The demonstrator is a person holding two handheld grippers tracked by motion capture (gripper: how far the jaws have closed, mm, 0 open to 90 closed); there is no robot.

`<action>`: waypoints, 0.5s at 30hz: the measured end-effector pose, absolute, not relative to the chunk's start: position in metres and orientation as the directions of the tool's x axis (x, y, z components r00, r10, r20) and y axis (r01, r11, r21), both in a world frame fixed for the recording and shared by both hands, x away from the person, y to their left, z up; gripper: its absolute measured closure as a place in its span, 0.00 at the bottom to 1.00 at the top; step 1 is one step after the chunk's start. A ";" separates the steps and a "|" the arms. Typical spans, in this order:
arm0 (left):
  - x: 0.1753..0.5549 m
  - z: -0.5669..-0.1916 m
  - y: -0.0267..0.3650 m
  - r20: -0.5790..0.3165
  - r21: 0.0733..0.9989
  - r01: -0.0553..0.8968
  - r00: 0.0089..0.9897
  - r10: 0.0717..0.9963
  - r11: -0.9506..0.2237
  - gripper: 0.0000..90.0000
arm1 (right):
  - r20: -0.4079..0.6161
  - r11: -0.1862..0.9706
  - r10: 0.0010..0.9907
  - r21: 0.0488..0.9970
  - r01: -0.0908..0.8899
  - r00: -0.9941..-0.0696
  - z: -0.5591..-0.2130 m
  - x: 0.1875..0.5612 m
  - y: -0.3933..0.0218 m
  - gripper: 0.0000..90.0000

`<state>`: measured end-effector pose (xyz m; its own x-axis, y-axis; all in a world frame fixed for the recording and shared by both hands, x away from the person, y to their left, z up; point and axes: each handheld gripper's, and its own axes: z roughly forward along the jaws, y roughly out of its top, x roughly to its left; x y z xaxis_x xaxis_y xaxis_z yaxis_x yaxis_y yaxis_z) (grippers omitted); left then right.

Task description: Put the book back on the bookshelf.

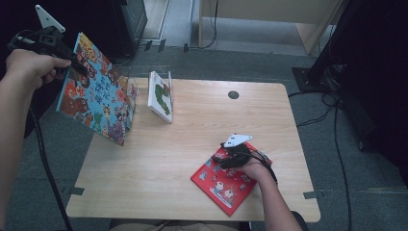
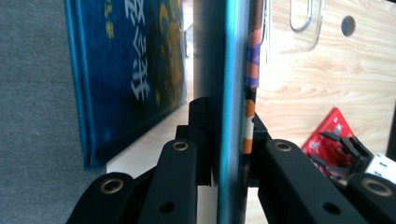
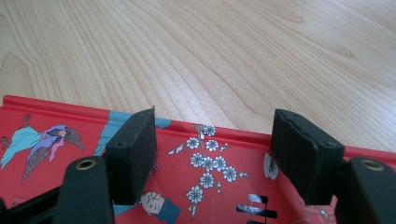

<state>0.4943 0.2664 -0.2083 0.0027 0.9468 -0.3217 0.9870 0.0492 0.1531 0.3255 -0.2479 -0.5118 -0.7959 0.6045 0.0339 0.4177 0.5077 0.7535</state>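
- Left tool (image 2: 229,154), seen close in its own view, clamps the blue picture book's (image 1: 96,91) edge.
- Right tool (image 3: 212,154), jaws apart, rests over the red book (image 1: 226,185) on the surface (image 1: 159,163).

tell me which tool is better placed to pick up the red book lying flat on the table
Right. The right tool hovers open directly over the red book, jaws spread above its cover. The left tool is busy, shut on the blue book held up at the table's far-left edge.

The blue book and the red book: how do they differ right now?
The blue book is held up at the table's left edge, clamped in the left gripper; the red book lies flat on the table under the open right gripper. The blue looks larger. Both have illustrated covers.
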 end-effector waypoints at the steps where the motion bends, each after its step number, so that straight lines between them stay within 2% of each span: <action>1: 0.498 -0.210 0.265 -0.320 0.162 0.985 -0.001 0.947 0.056 0.90 | 0.033 0.508 0.605 0.753 0.417 -0.796 -0.512 0.325 -0.248 0.35; 15: 0.539 -0.244 0.269 -0.330 0.146 0.988 0.005 0.944 0.046 0.90 | -0.007 0.501 0.639 0.763 0.409 -0.769 -0.511 0.317 -0.245 0.39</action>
<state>0.5386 0.2689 -0.2440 0.0051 0.9439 -0.3303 0.9882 0.0459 0.1464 0.3170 -0.2446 -0.5114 -0.7693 0.6388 -0.0067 0.4090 0.5005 0.7630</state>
